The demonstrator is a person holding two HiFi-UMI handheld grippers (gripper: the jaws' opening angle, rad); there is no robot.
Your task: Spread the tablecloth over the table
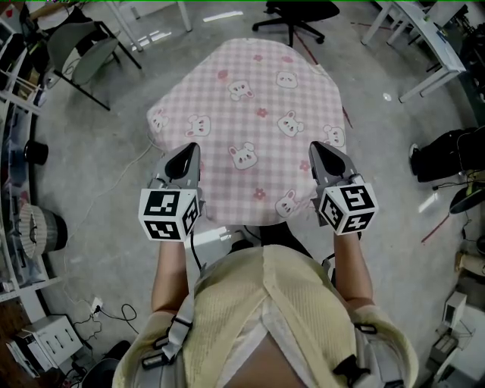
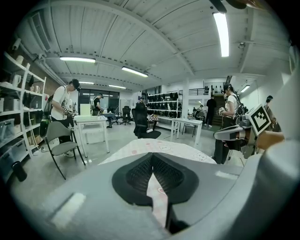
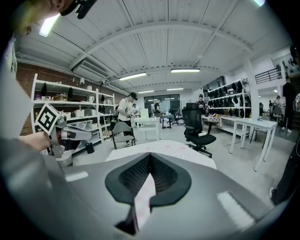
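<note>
A pink checked tablecloth [image 1: 254, 114] with bunny prints lies spread over the table in front of me, its edges hanging down all round. My left gripper [image 1: 184, 154] is shut on the cloth's near left edge. My right gripper [image 1: 319, 151] is shut on the near right edge. In the left gripper view a strip of the tablecloth [image 2: 158, 197] runs between the closed black pads [image 2: 136, 174], with the rest of it stretching flat ahead. The right gripper view shows the same: a strip of tablecloth [image 3: 143, 199] pinched between the pads [image 3: 164, 176].
A black office chair [image 1: 299, 15] stands beyond the table's far side. A grey chair [image 1: 83, 53] and shelving [image 1: 15, 189] are on the left; white desks [image 1: 424, 38] on the right. Cables and a power strip [image 1: 95, 307] lie on the concrete floor. Several people stand in the background.
</note>
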